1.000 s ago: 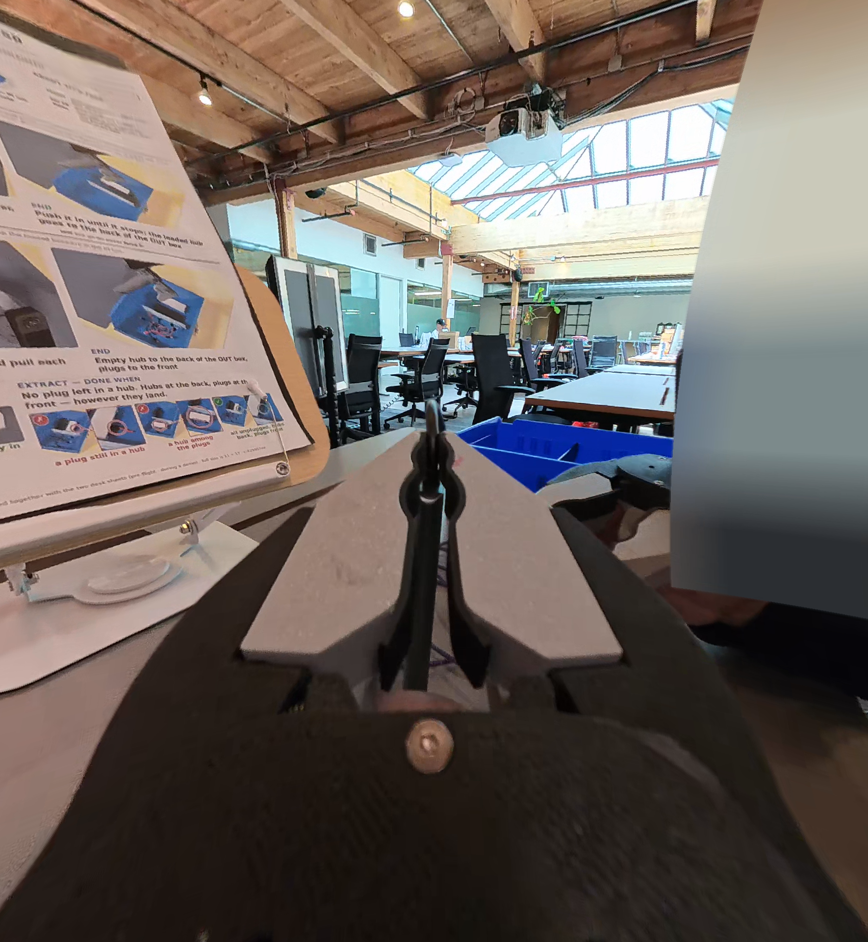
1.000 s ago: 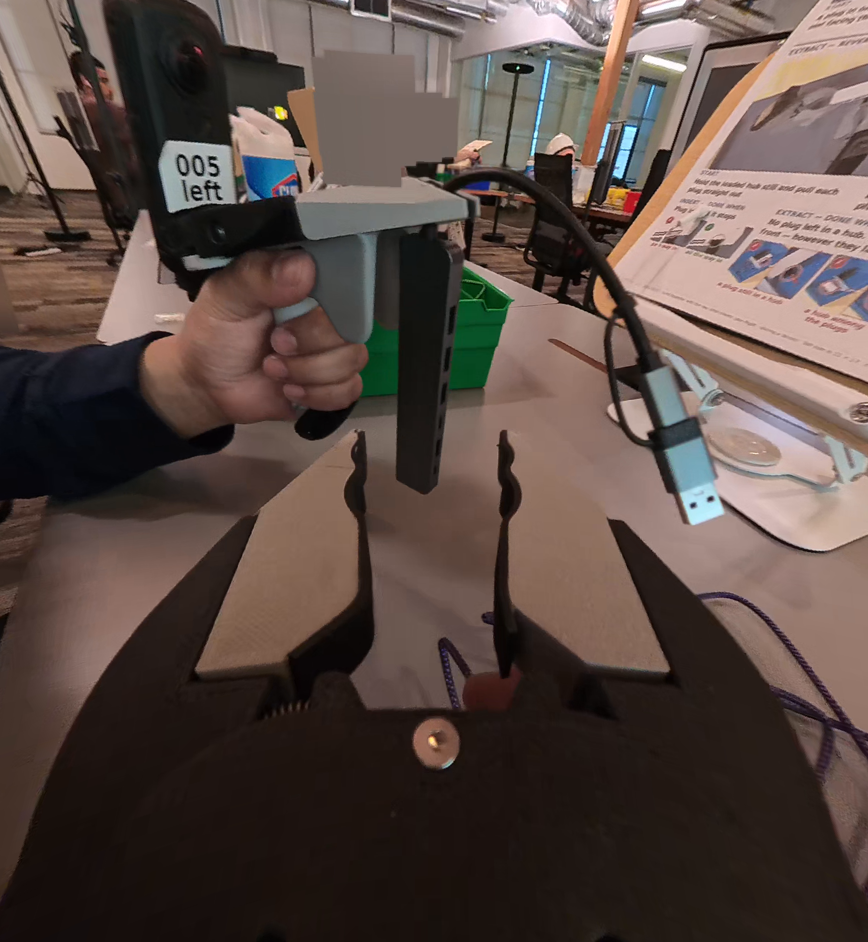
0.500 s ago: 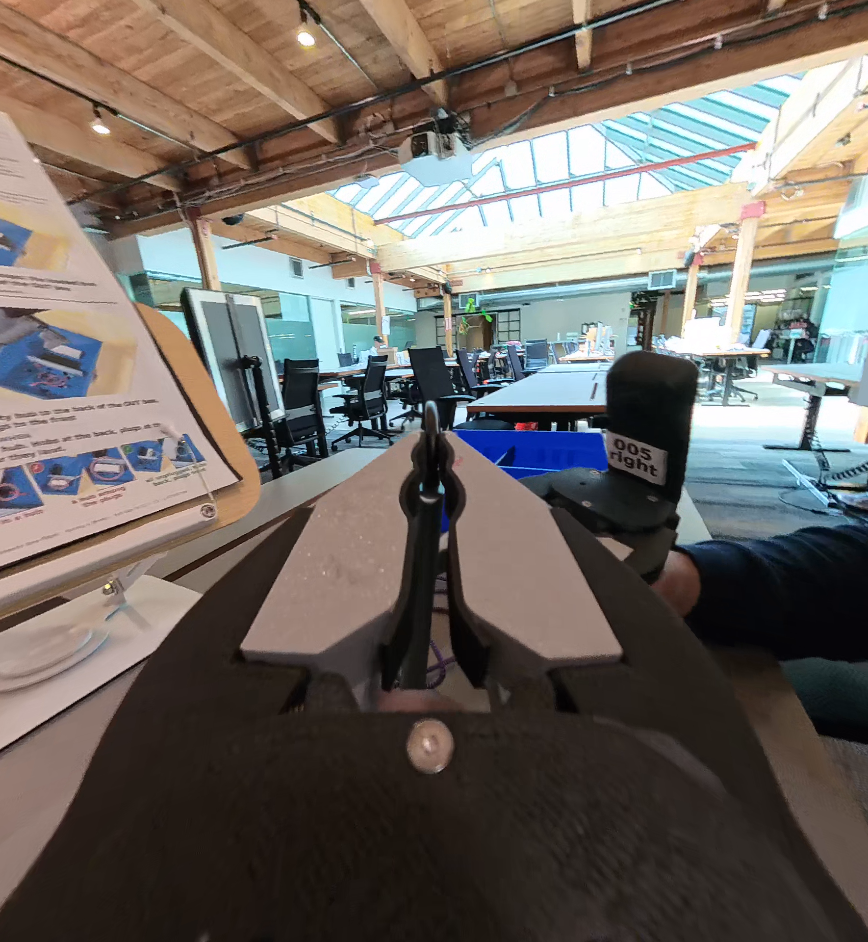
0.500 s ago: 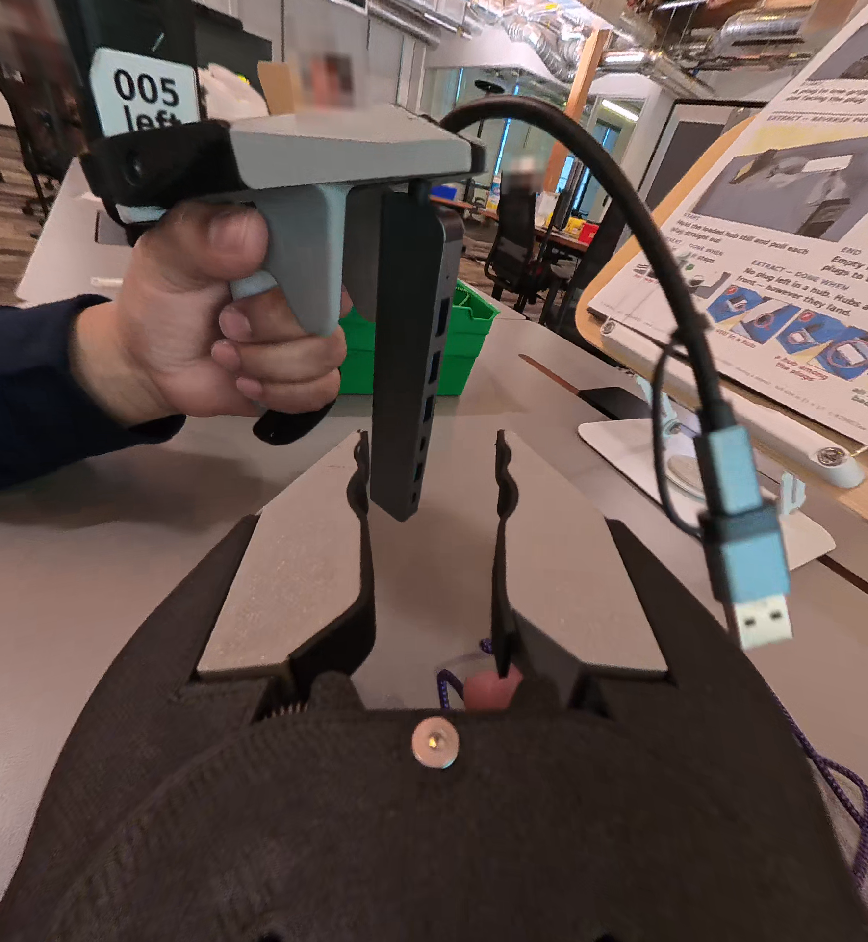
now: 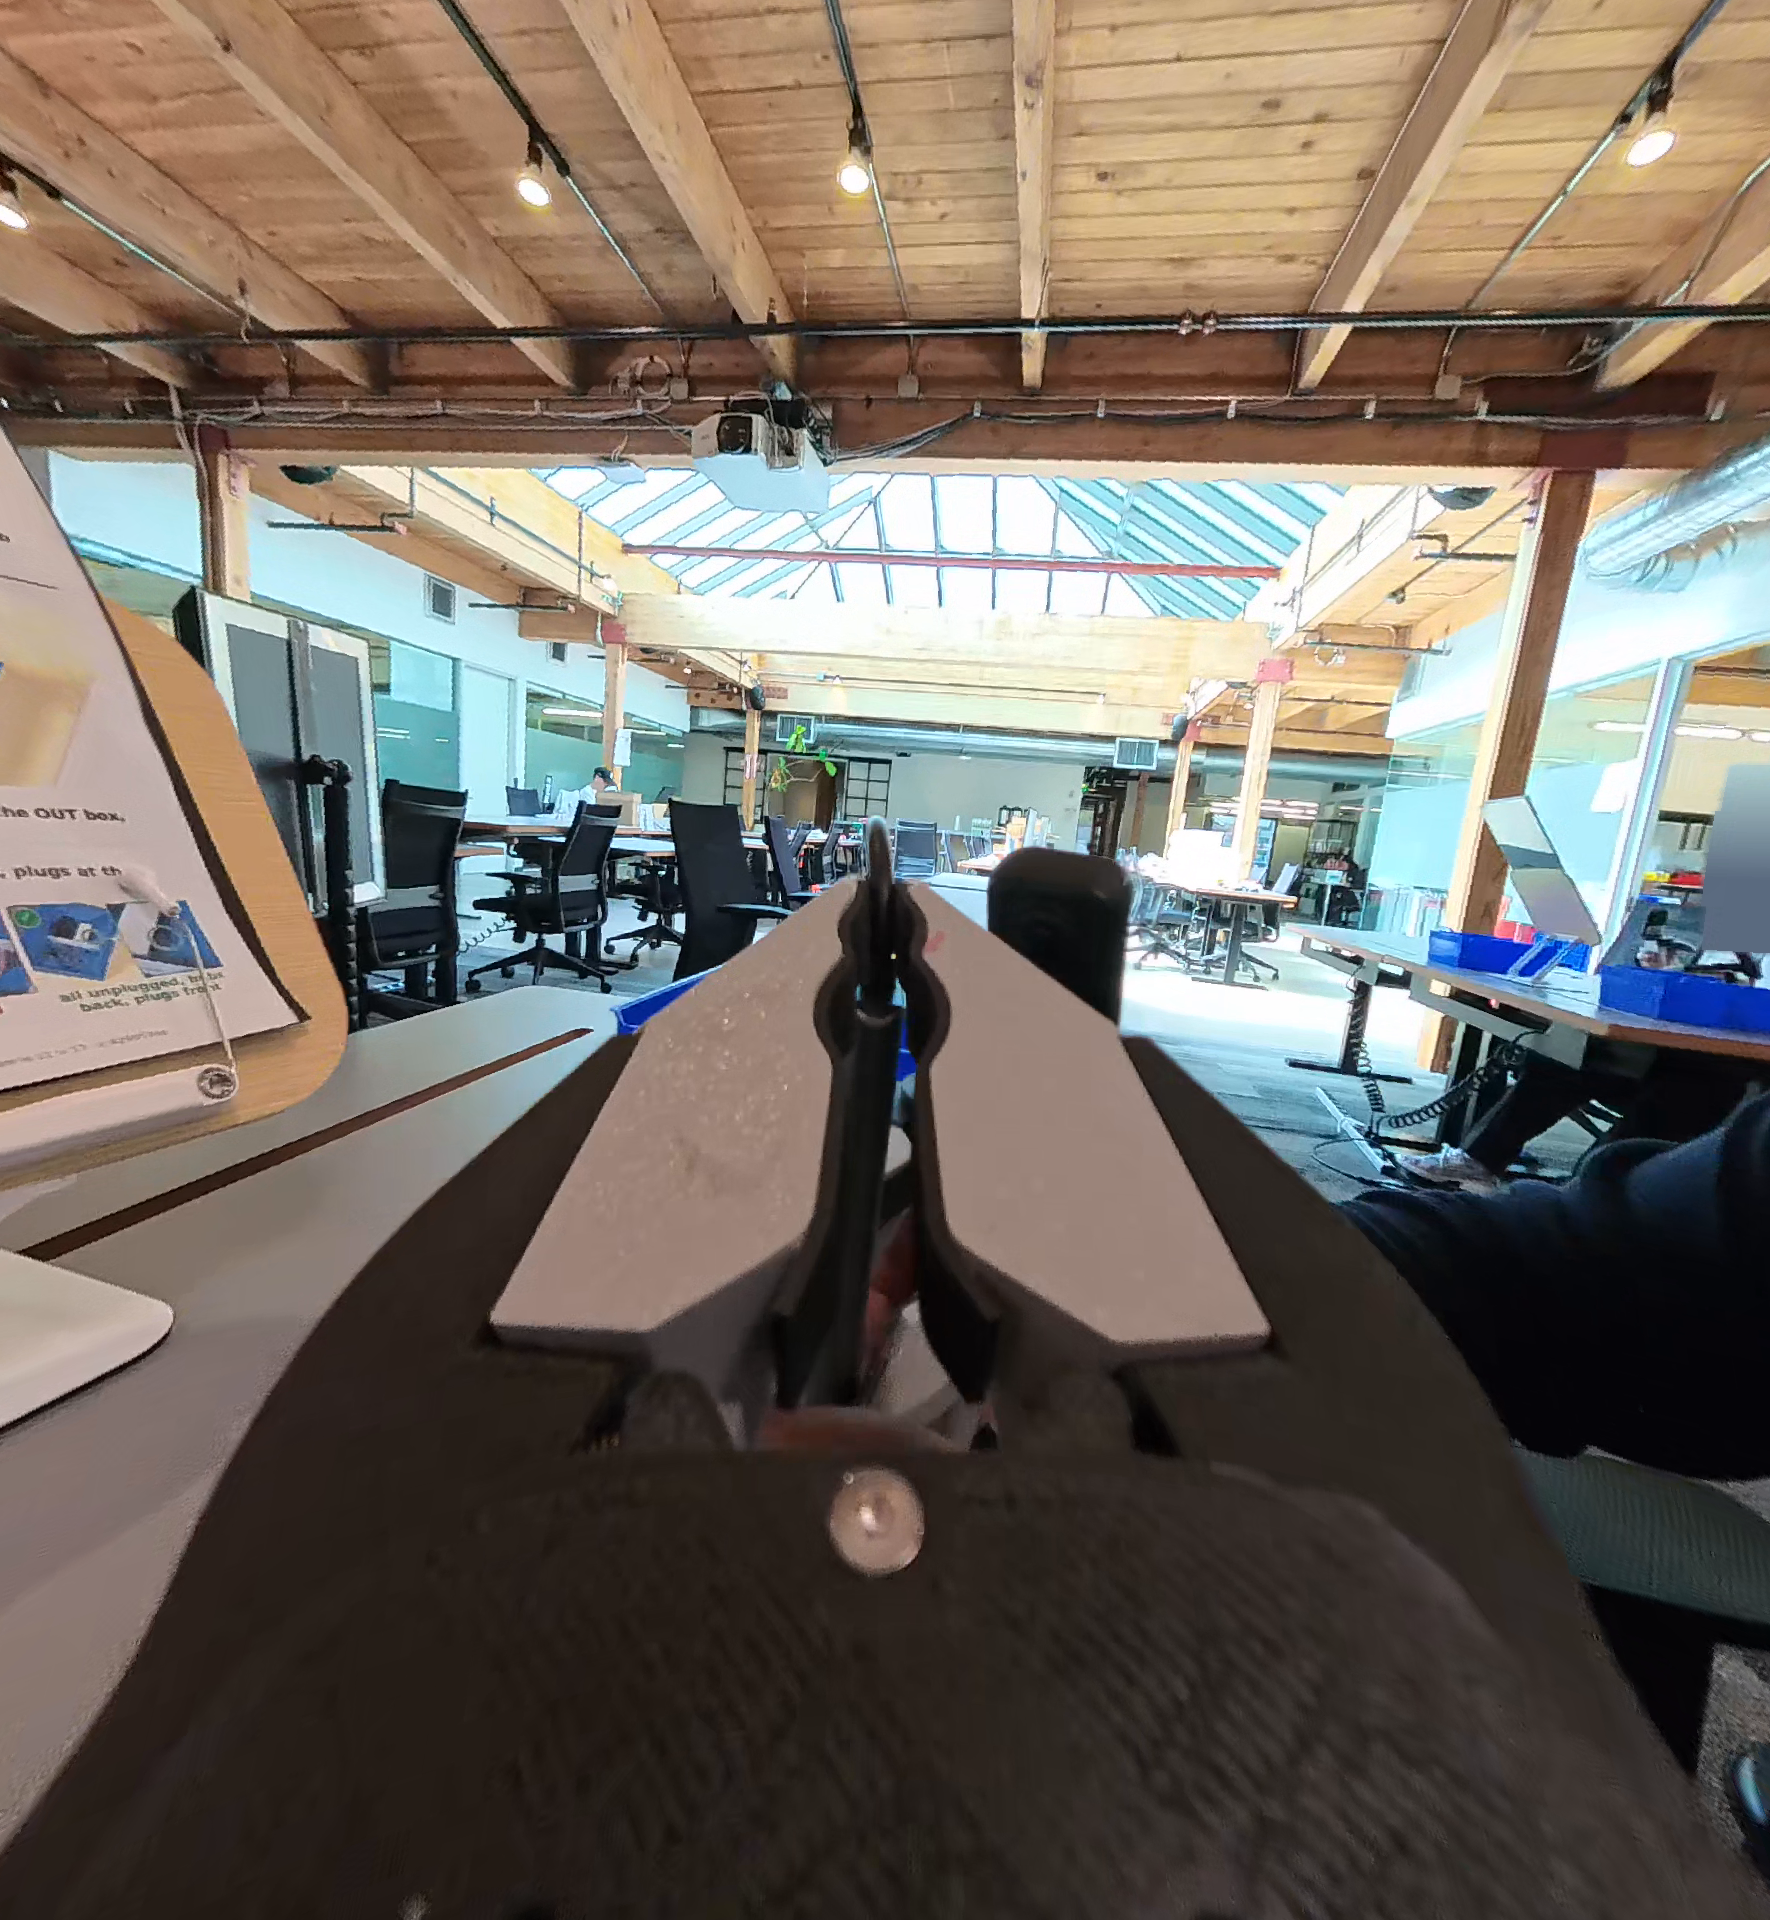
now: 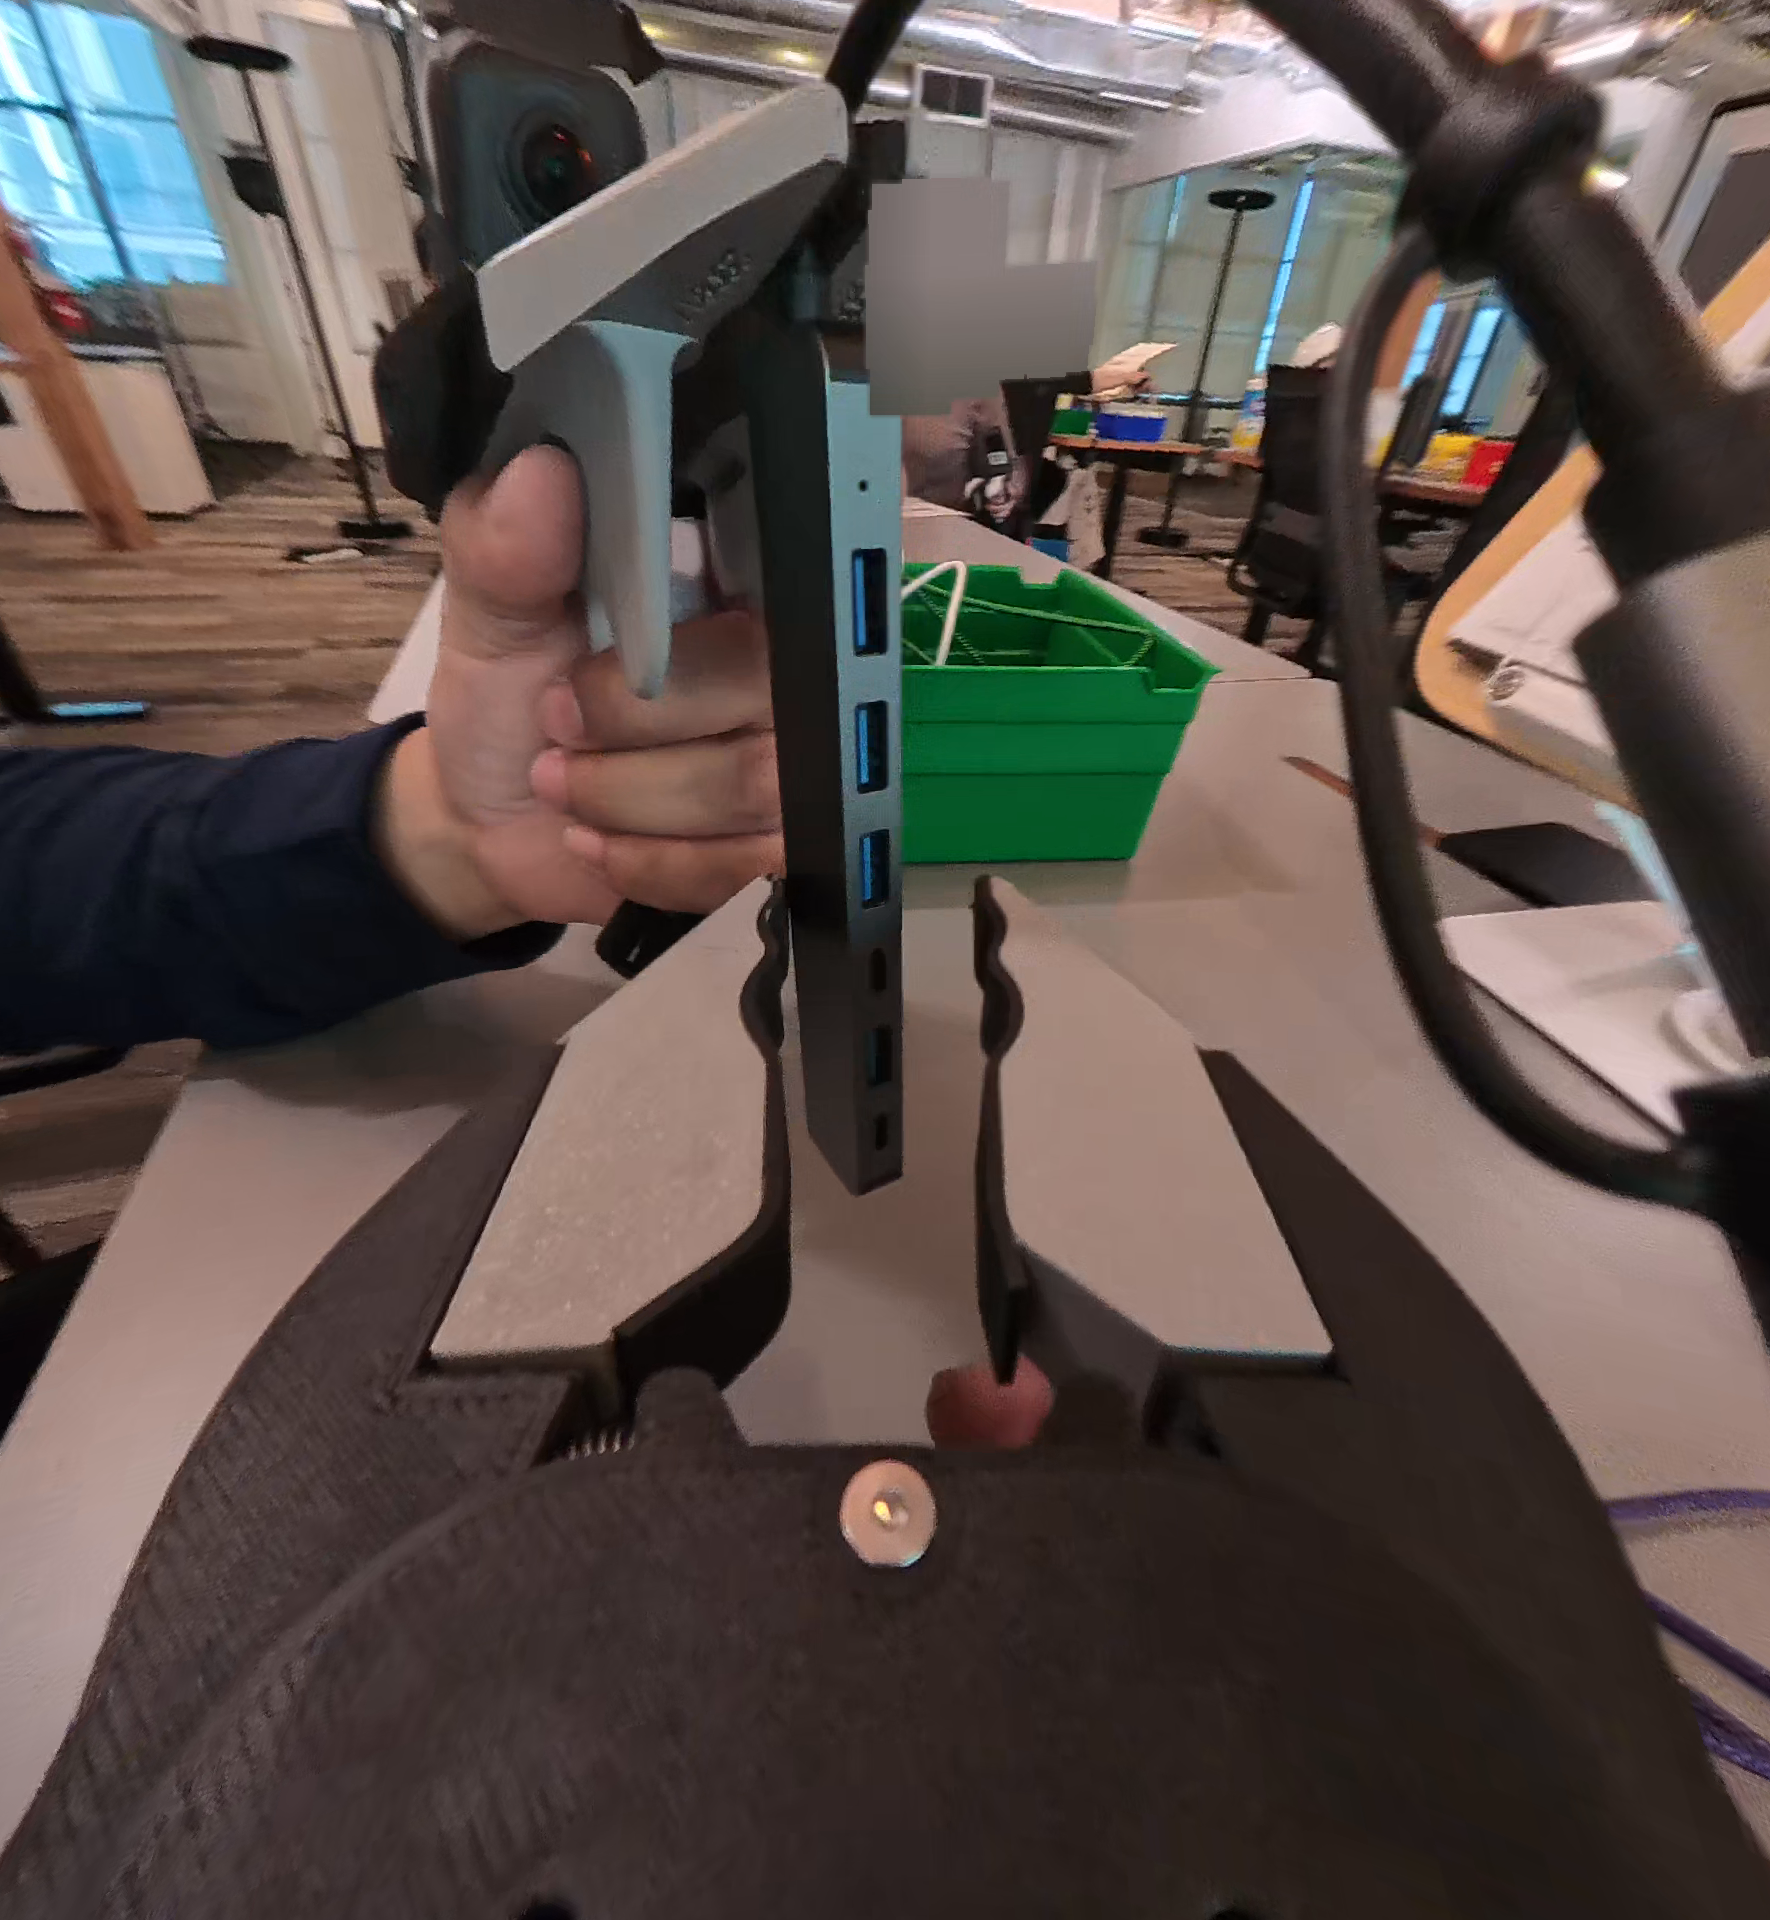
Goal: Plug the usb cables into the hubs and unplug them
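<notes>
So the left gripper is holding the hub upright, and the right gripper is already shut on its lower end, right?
Not quite. The left gripper does hold the hub upright, but the right gripper is open: in the right wrist view its fingers stand apart on either side of the hub's lower end, not closed on it.

hub: smooth matt grey metal look, glossy blue ports
right gripper: grainy grey plastic fingers, rough-textured black body
cable: matt black rubbery jacket
green bin: ridged plastic, looks printed
desk: smooth matt grey top
</notes>
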A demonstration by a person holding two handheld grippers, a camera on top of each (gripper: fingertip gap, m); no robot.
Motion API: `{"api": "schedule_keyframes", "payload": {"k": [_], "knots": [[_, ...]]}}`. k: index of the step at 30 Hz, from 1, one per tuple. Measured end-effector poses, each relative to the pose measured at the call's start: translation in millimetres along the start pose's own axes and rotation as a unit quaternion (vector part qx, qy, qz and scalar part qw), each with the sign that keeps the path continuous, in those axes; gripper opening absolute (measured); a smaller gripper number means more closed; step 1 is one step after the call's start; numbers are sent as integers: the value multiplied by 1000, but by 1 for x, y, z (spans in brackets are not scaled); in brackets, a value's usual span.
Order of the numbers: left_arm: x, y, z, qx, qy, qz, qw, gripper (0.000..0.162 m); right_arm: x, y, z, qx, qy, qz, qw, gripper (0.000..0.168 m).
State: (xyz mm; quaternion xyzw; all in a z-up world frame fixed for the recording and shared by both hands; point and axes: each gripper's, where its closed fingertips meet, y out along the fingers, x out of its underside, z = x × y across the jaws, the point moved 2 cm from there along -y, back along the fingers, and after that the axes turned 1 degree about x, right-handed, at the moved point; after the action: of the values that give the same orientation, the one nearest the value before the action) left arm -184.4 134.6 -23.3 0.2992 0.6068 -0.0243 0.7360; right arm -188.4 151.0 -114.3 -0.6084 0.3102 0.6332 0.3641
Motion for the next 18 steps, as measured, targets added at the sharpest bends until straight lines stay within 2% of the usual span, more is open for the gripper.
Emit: {"api": "schedule_keyframes", "payload": {"k": [2, 3, 9, 11, 14, 18], "knots": [[3, 1, -2, -5, -1, -9, 1000, 0, 0, -1, -1, -11, 13, 3, 1000, 30], [5, 2, -4, -11, -1, -15, 1000, 0, 0, -1, -1, -13, 11, 3, 1000, 19], [11, 4, -8, -22, -7, -35, 999, 1, 3, -2, -3, -7, -2, -13, 1000, 16], [10, 3, -11, -32, -19, -32, 999, 1, 2, -3, -2, -5, 1, -12, 1000, 9], [11, 3, -16, -40, -37, -39, 998, 2, 3, -5, 1, 0, 13, -16, 1000, 8], [15, 3, -22, -68, -13, -52, 996, 2, 7, -6, 6, 8, 23, -28, 999, 7]]}}
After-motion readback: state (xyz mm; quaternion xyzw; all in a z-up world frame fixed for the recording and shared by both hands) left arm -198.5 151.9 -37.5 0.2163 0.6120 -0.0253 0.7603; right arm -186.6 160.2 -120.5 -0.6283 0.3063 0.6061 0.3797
